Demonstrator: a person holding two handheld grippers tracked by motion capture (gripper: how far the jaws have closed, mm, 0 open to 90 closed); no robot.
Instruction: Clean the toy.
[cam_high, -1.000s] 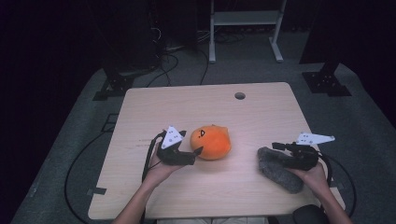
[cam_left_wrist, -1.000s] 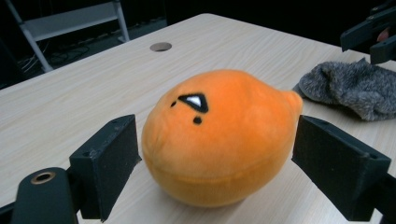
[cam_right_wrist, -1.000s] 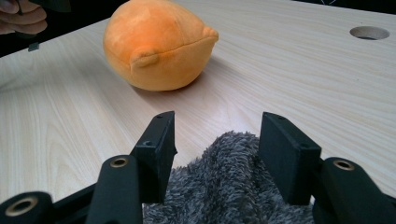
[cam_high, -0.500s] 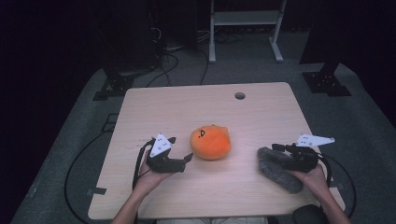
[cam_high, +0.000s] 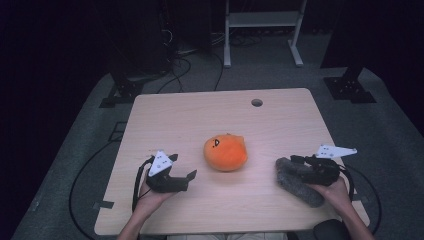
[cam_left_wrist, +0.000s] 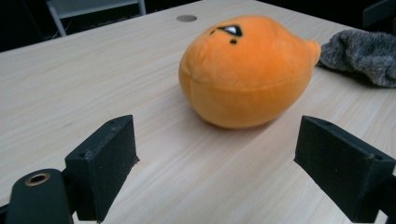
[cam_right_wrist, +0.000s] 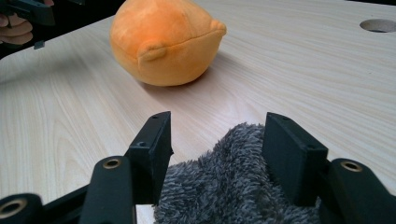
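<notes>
Pale wood surface with a round cable hole near its far edge, set in a dark room; grey floor, black cables and a white frame at the top of the high view.

Orange plush: centre of the high view, black face marks toward the upper left, pointed end toward the right, long axis roughly left to right.

Grey furry toy: lower right, long axis slanting from upper left to lower right, lower end hidden under the hand; head and shape hard to make out.

Left gripper: lower left, fingers spread wide, nothing between, plush apart ahead.

Right gripper: fingers just opening, flanking grey fur; pad contact unclear, grasp cannot be told.
</notes>
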